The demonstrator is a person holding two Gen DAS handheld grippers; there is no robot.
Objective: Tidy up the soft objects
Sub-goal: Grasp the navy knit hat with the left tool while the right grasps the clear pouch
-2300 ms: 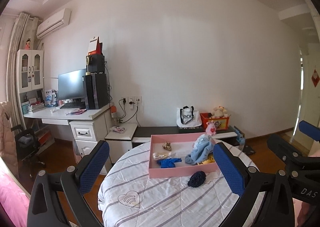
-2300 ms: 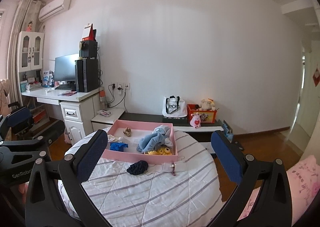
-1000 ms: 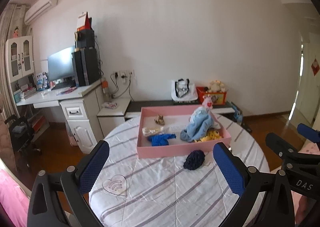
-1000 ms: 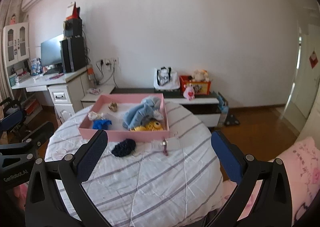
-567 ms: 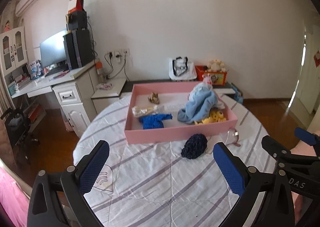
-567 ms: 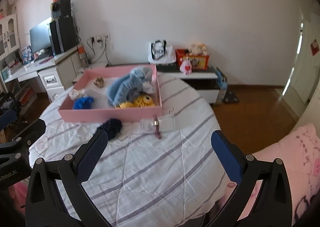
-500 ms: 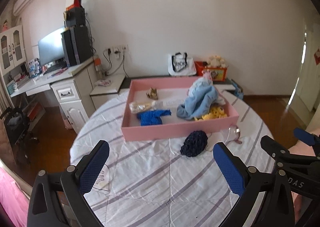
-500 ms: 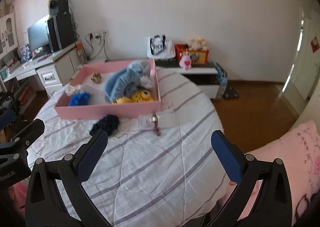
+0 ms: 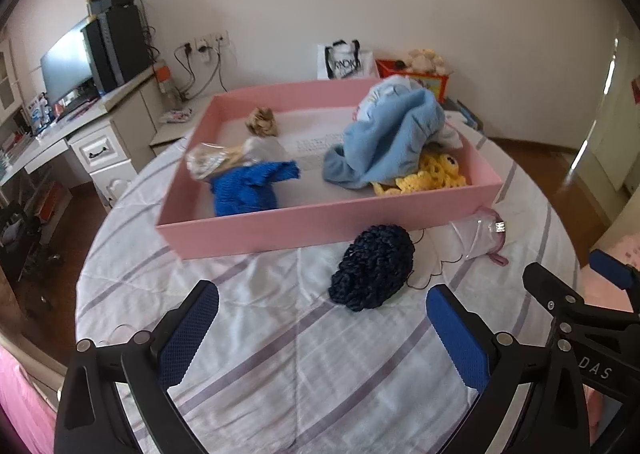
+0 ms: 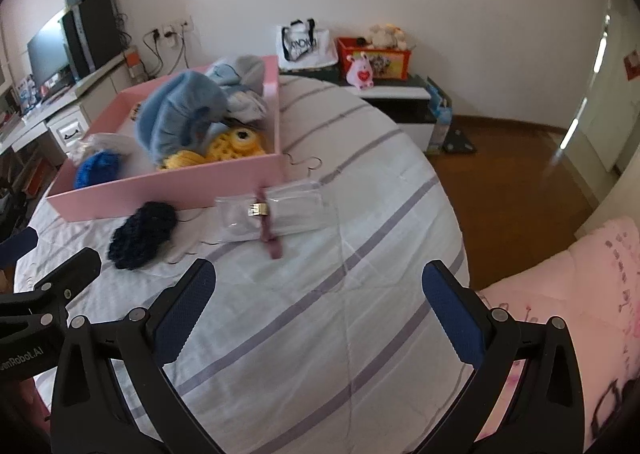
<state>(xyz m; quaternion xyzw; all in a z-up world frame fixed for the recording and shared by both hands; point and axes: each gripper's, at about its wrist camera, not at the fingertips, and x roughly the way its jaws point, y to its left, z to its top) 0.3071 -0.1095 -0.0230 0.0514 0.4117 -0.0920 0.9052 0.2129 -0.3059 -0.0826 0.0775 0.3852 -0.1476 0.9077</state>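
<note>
Approach step: both grippers, left (image 9: 322, 328) and right (image 10: 318, 302), gape empty before the tray (image 9: 320, 223); next, grasp the navy knit (image 9: 374, 266) beside it.

monitor (image 9: 66, 67) on desk (image 9: 76, 121) | white tote bag (image 10: 304, 43) | red toy box (image 10: 374, 57) by wall

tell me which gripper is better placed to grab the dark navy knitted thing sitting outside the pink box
Left. The navy knit piece lies almost straight ahead of the open left gripper, while for the right gripper it sits far off to the side.
</note>
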